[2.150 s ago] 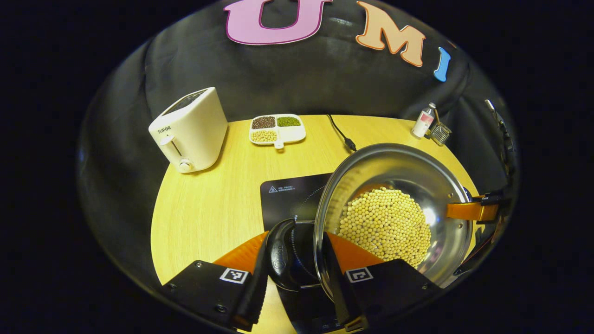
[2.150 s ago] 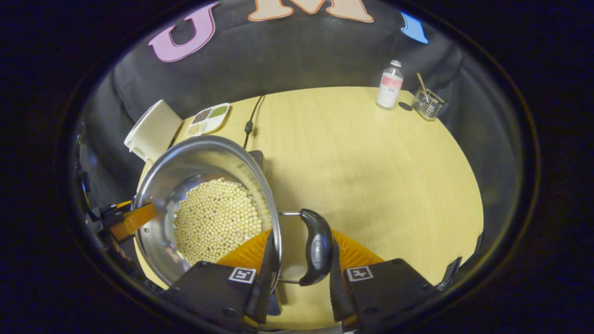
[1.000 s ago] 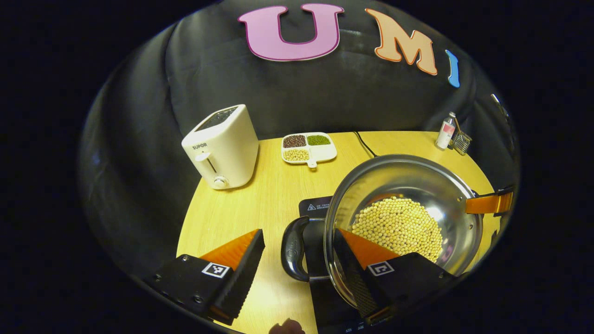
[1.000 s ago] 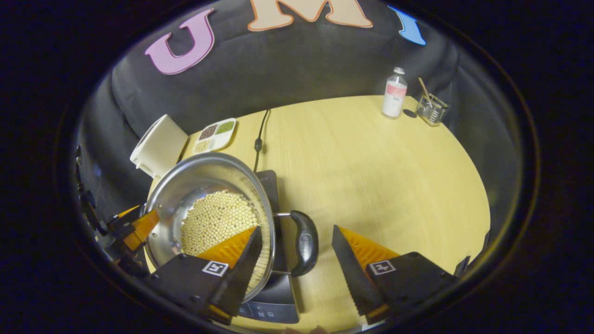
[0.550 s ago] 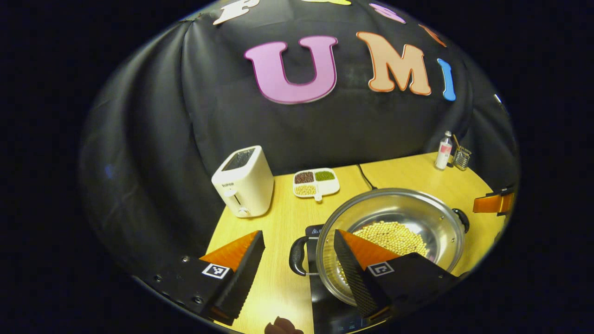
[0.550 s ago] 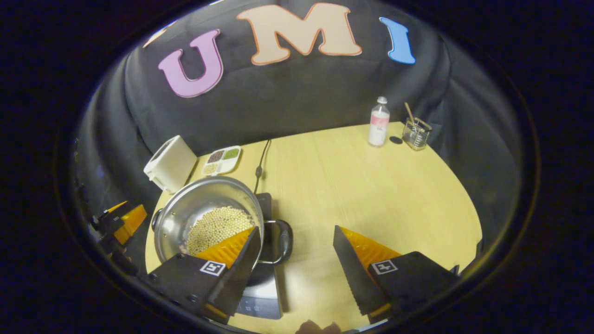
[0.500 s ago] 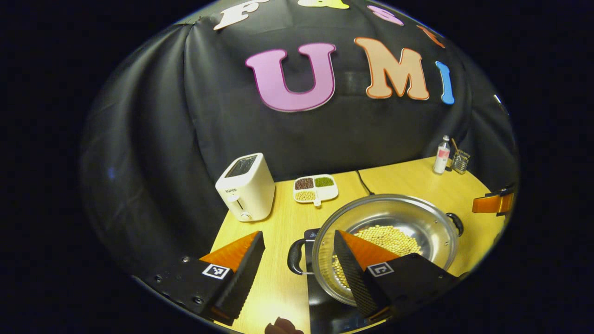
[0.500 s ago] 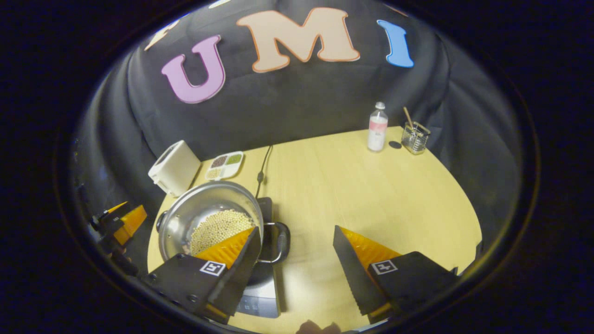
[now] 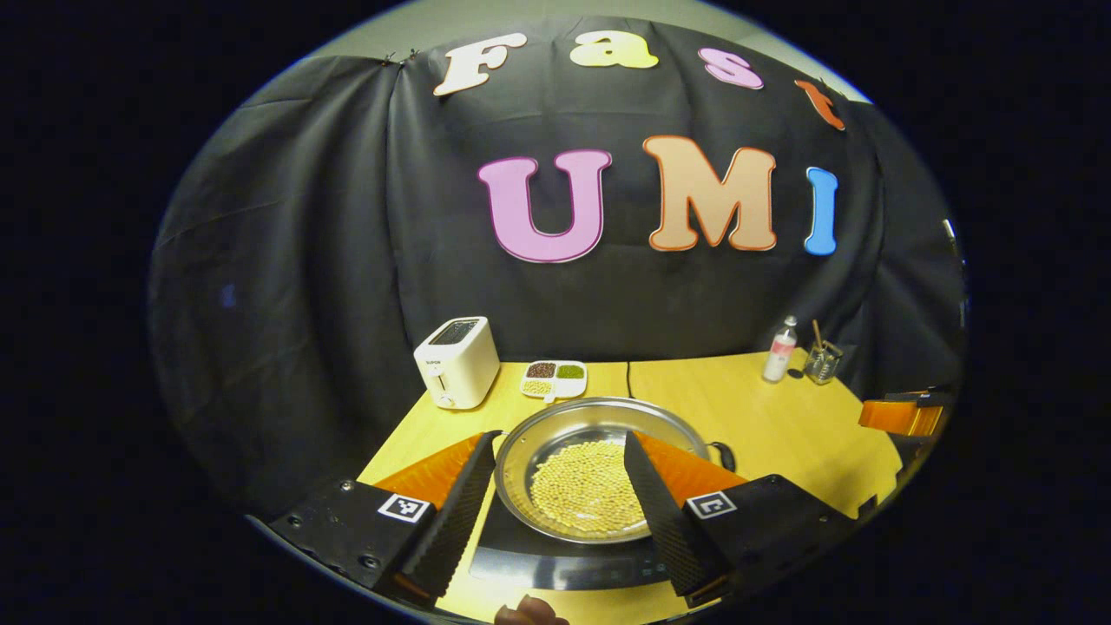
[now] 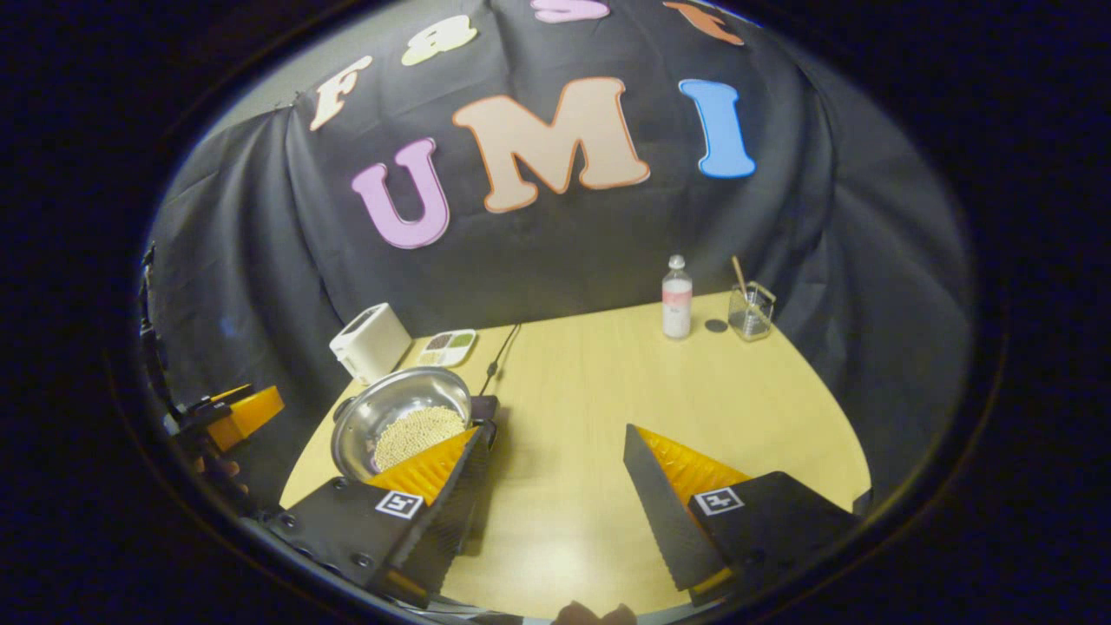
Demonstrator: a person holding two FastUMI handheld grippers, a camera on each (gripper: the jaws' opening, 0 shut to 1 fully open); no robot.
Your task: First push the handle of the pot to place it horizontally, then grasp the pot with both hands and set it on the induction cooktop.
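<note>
Your left gripper (image 9: 560, 486) hangs above the near edge of the table (image 9: 764, 425), jaws spread wide, nothing between them. Your right gripper (image 10: 551, 486) is the same: fingers well apart, holding nothing, over bare tabletop to the pot's right.

The pot (image 9: 599, 469) sits on the black cooktop (image 9: 555, 564), which I judge is where the task wants it. Both grippers stand clear of it, likely because the set-down is done.

The pot is wide, shallow, shiny steel, with a layer of pale yellow beans (image 9: 586, 486) across the bottom. One dark side handle (image 9: 722, 455) lies flat at its right rim. The pot looks level and settled.
</note>
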